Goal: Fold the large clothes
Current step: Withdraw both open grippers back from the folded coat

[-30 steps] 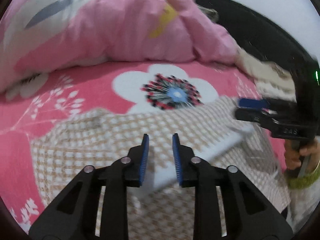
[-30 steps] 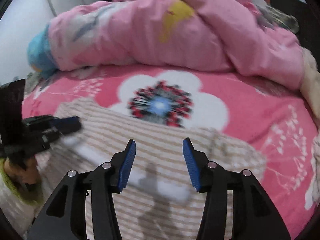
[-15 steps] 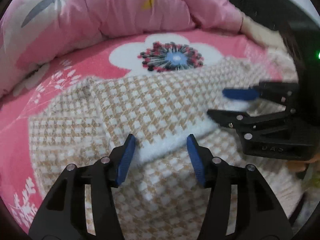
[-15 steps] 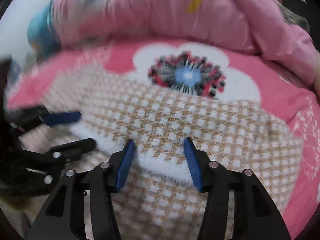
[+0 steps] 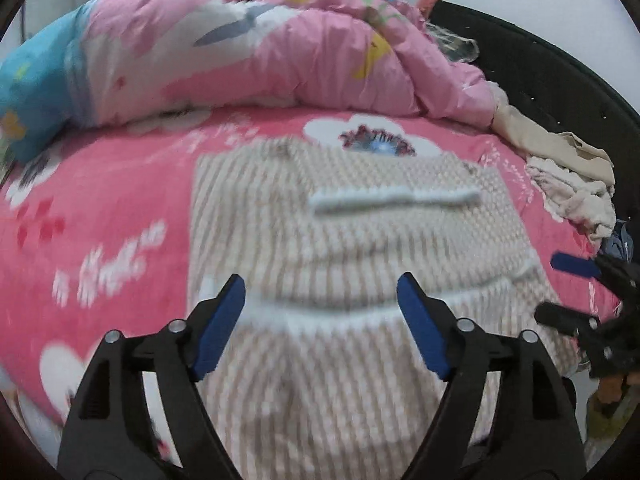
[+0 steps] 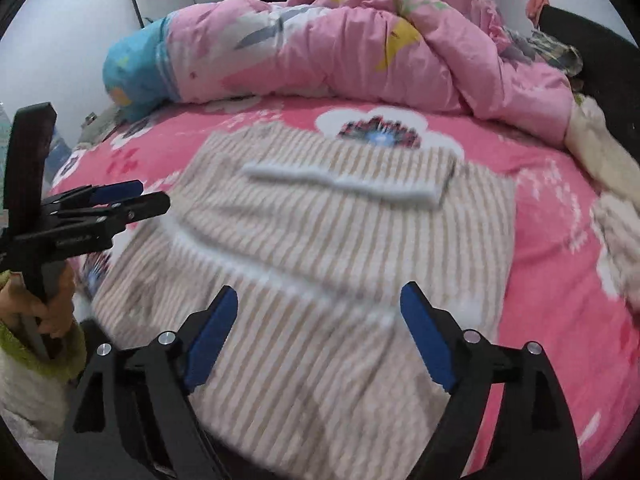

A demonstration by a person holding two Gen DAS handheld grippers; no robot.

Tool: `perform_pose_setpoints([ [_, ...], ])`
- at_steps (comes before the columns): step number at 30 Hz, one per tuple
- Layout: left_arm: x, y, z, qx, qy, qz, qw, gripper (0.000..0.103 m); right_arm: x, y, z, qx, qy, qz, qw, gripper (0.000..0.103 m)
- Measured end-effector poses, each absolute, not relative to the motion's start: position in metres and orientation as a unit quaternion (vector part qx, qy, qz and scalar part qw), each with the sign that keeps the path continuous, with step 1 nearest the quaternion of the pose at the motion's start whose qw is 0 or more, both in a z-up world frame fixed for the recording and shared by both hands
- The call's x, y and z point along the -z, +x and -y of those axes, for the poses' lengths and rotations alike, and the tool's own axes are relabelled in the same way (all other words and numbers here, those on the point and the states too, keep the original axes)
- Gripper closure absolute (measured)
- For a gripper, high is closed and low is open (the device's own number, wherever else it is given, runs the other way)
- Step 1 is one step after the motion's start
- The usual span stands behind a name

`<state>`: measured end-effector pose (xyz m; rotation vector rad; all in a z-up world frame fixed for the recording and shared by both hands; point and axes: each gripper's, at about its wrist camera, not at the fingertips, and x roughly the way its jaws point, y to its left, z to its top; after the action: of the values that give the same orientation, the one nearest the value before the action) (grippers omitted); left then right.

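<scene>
1. Both tools have let go: your left tool (image 5: 320, 320) and right tool (image 6: 318, 320) now hang with fingers spread wide and nothing between them, where half a second ago they sat low over the white hem, and a second ago the left one was nearly pinched on it.

2. You have pulled back and up. The checked garment (image 5: 360, 248) now lies flat on the pink floral bed (image 5: 100, 216), with its white trim band (image 5: 396, 200) resting across the upper part, well ahead of both tools.

3. My reading is that one fold has just been laid down and released. The cloth looks like a rough rectangle, so a further fold or some smoothing probably remains.

4. Hard to make out:
   - Motion blur smears the check pattern into stripes in both views, so small wrinkles are not readable.
   - The garment's near edge is cut off behind the tool bodies.
   - How many layers lie under the top surface cannot be told.
   - A pale heap of other clothes (image 5: 568, 184) sits at the bed's right side, beside the rumpled pink duvet (image 5: 280, 52).
</scene>
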<state>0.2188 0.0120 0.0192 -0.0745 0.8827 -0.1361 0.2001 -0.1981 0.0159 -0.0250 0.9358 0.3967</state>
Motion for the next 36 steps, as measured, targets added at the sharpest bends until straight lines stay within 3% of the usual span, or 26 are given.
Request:
perform_pose_setpoints([
  [9, 0.035, 0.17, 0.013, 0.027, 0.017, -0.456, 0.89, 0.022, 0.021, 0.155, 0.191, -0.158, 0.018, -0.457, 0.875, 0.02],
  [15, 0.065, 0.174, 0.007, 0.023, -0.021, -0.476, 0.879, 0.019, 0.068, 0.164, 0.197, -0.129, 0.025, -0.485, 0.865, 0.017],
  [36, 0.067, 0.169, 0.001, 0.032, -0.032, -0.466, 0.884, 0.016, 0.039, 0.172, 0.179, -0.098, 0.026, -0.463, 0.88, 0.016],
])
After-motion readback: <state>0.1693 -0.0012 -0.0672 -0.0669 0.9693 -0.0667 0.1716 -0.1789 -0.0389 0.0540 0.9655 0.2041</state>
